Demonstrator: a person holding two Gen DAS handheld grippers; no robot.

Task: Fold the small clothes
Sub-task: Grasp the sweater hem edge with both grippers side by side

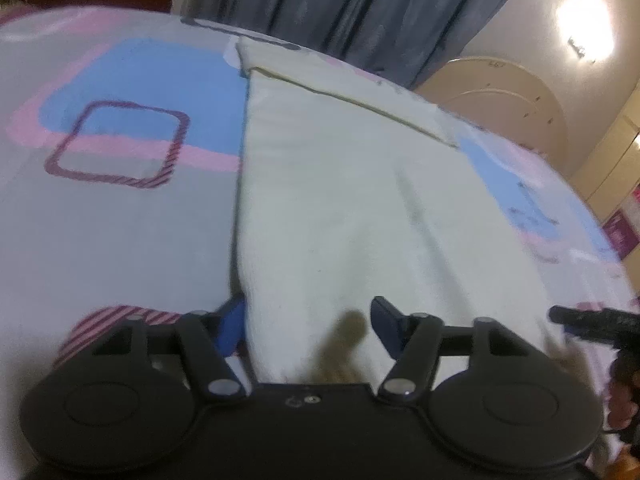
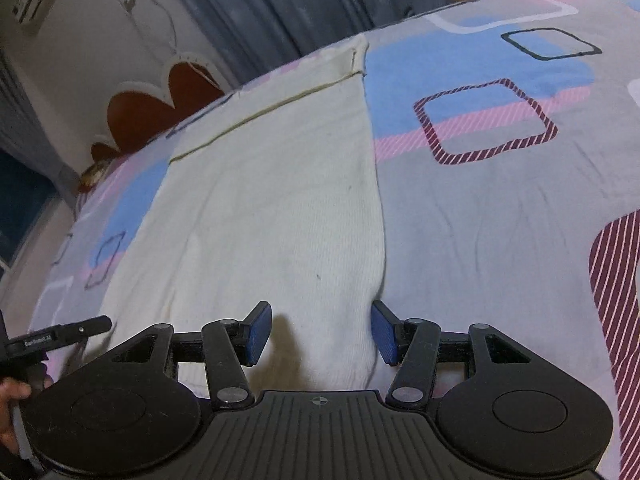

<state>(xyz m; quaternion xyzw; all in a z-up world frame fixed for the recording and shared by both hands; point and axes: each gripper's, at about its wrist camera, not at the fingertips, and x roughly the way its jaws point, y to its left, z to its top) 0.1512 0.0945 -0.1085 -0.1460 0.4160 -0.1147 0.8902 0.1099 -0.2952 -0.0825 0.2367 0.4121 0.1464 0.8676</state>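
The bed carries the cream garment, lying flat toward 12 o'clock. My left gripper and right gripper stand apart astride its near corners; I should pinch both evenly before lifting.

In the left wrist view the near end of the cream garment drops out of sight behind the left gripper, so whether its blue pads press the cloth or only straddle it cannot be told; the whole picture is soft with blur. In the right wrist view the same near hem is hidden under the right gripper, whose body is cut off by the bottom edge. A person's hand is cropped at the left edge there.
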